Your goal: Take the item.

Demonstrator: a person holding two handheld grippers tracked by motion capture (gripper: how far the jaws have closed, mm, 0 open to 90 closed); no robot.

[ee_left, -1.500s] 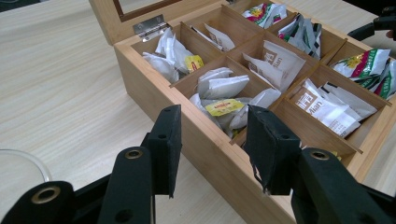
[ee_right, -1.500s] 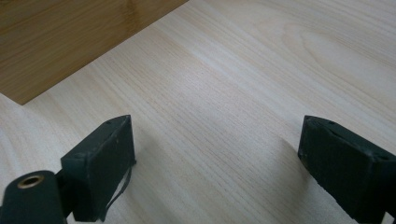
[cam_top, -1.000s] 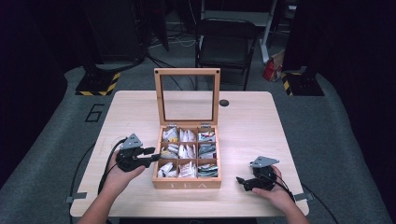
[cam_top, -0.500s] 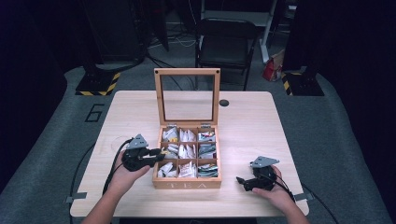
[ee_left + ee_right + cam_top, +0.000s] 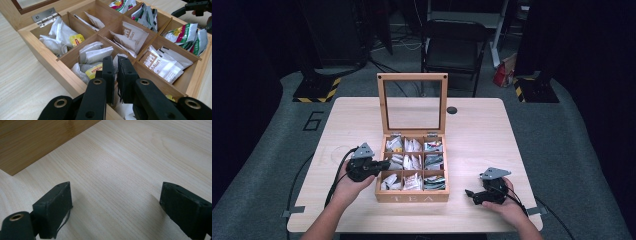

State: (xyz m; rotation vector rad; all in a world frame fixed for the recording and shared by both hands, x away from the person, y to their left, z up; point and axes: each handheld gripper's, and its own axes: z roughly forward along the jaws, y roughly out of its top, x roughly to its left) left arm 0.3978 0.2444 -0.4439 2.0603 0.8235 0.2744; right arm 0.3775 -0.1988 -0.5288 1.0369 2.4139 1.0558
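A light wooden table carries an open wooden tea box and a small black disc.

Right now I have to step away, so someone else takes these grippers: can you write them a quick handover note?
Left gripper: jaws have just been closing, now nearly together on a white tea bag in the tea box's left middle compartment; grip looks likely, not lifted.
Right gripper: open, holding nothing, resting on the table right of the box.
Lid stands open.
Done: bag reached.
Left: lift it out; nothing yet lies outside the box.
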